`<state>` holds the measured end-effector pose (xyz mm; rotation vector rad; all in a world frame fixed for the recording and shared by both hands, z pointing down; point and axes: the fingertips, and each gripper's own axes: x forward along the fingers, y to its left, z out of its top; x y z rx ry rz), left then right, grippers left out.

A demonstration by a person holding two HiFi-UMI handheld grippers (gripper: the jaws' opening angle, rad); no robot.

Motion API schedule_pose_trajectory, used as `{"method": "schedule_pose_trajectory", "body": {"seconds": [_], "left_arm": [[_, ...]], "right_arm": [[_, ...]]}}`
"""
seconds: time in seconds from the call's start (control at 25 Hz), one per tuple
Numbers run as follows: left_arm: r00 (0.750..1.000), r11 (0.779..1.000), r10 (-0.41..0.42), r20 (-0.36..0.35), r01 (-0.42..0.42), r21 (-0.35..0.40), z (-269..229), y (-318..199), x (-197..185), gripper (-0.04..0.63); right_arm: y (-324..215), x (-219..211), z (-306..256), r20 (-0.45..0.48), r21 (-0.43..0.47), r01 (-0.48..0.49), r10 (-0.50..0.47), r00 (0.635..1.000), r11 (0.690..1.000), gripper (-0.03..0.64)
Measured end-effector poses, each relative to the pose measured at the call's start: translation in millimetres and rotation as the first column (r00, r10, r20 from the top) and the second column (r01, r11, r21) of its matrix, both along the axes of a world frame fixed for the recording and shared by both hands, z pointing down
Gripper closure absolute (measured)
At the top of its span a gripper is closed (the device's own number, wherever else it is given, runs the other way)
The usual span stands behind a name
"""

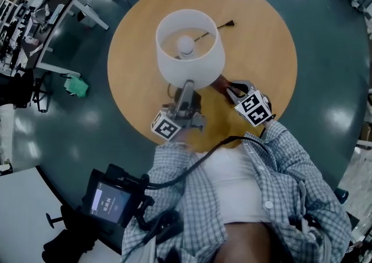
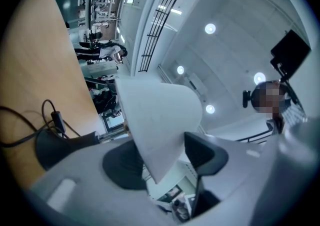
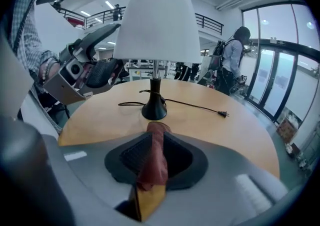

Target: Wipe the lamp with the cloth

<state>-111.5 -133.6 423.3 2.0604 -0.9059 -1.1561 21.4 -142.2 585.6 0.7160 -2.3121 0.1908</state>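
**Cloth clamped in right jaws, left jaws on lamp shade**

The lamp (image 3: 154, 105) stands upright mid-surface, on the round wooden surface (image 1: 261, 52). Its white shade (image 1: 189, 46) has its lower rim pinched in the left gripper (image 2: 161, 159), jaws part closed on it. The red-and-yellow cloth (image 3: 151, 162) is bunched between the narrow jaws of the right gripper (image 3: 154, 152), near the lamp's black base (image 3: 154, 111) but not touching it. The cord (image 3: 195, 105) lies unplugged on the surface.
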Motion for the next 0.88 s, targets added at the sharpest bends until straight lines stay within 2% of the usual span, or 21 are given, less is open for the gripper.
{"method": "schedule_pose_trajectory", "body": {"seconds": [0.16, 0.28, 0.4, 0.52, 0.68, 0.76, 0.88], "left_arm": [[1.0, 1.0, 0.005, 0.003, -0.005, 0.002, -0.7, 0.4, 2.5, 0.362], [1.0, 1.0, 0.004, 0.006, -0.004, 0.001, 0.8, 0.5, 2.3, 0.362], [1.0, 1.0, 0.006, 0.004, -0.006, 0.001, 1.9, -0.9, 2.6, 0.362], [1.0, 1.0, 0.01, 0.002, -0.01, 0.004, 2.2, -1.9, 2.5, 0.364], [1.0, 1.0, 0.0, 0.002, 0.0, 0.0, 2.6, -1.3, 0.4, 0.364], [1.0, 1.0, -0.004, 0.001, 0.004, 0.0, 1.8, -1.0, 0.7, 0.364], [1.0, 1.0, -0.009, 0.001, 0.009, 0.003, 0.2, -0.8, -0.2, 0.364]], "right_arm": [[-9.1, -15.6, 23.3, -0.068, -0.052, 0.065, -0.069, 0.995, 0.997, 0.41], [-9.8, -22.2, 49.6, -0.103, -0.126, 0.067, -0.081, 0.991, 0.99, 0.368], [-15.8, -21.2, 67.9, -0.147, -0.155, 0.045, -0.068, 0.987, 0.987, 0.377], [-17.0, -19.6, 76.3, -0.173, -0.164, 0.012, -0.04, 0.984, 0.986, 0.479], [-17.5, -19.6, 79.8, -0.119, -0.206, -0.047, 0.023, 0.993, 0.978, 0.492], [-20.7, -14.0, 75.4, -0.093, -0.199, -0.069, 0.051, 0.994, 0.978, 0.495], [-32.8, -5.3, 46.1, -0.004, -0.182, -0.128, 0.13, 0.992, 0.975, 0.497]]}}
